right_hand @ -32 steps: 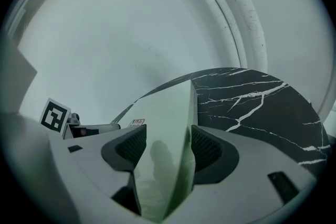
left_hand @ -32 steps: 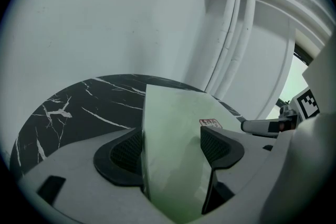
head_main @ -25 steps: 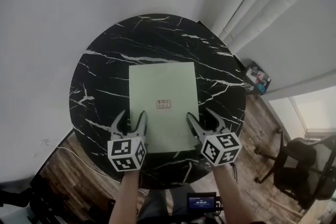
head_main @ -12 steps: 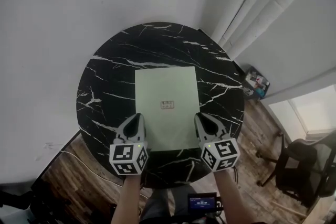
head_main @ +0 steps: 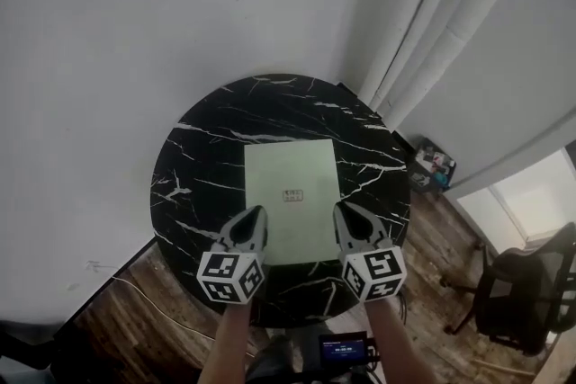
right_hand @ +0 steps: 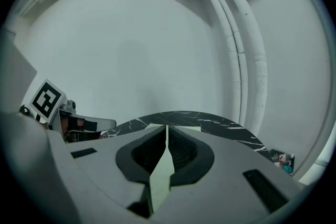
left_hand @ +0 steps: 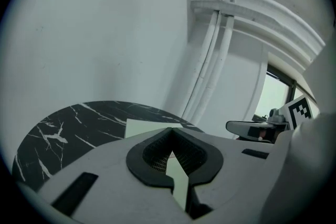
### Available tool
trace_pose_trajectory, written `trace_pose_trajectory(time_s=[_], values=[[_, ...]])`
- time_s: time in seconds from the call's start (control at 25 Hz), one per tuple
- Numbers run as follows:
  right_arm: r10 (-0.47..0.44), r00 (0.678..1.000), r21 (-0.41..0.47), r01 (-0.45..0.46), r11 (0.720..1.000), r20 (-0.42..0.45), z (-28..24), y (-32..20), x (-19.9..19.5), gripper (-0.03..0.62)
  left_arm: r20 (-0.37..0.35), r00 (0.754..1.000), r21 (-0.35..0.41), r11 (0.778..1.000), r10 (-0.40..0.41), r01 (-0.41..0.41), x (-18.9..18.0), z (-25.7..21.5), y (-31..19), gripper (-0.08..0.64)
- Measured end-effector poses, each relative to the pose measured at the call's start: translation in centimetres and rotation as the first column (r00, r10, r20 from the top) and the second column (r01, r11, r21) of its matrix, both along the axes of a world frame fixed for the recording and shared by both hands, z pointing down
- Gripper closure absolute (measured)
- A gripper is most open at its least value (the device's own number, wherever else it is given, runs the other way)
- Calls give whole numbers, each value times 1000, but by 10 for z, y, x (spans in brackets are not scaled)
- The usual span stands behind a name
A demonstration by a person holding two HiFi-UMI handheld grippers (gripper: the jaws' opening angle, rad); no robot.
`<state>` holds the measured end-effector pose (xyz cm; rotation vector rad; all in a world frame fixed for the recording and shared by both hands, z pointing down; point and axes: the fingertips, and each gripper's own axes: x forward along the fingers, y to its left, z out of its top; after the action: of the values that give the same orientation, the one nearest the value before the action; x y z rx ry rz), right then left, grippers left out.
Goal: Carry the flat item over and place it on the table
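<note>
We log the left gripper (head_main: 256,216) with jaws clenched on the near edge of the pale green flat rectangular sheet (head_main: 292,189), its thin edge pinched between the black pads. The right gripper (head_main: 343,211) clamps the same edge further right. Ahead of both jaws the sheet stretches over the round black white-veined marble table (head_main: 202,166); whether it touches the top, we cannot tell. Beyond, right: white pipes (head_main: 423,31).

I see table (head_main: 202,166): glossy white-veined black marble | flat item (head_main: 292,171): matt pale-green, paper-like | floor (head_main: 117,319) beside left gripper (head_main: 256,216): wood planks
</note>
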<state>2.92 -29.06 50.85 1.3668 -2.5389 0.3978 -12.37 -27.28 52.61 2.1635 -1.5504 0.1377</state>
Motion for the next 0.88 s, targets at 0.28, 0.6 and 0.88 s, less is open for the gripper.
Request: trace_pose_trajectory(time_s=[0.28,0.6,0.88], values=[[46,998,90,-51,995,53,-61,19,-3,571,87,996,157,987,24,-37,0,-74,14,549],[60,994,159,-73,985,86,-111,53,-20,571,80,996,276,960,34,-55,-4,-142,43,549],[67,993,200,-86,976,97,-137,66,-28,574,115,992,329,941,41,-77,-7,-174,52,549]])
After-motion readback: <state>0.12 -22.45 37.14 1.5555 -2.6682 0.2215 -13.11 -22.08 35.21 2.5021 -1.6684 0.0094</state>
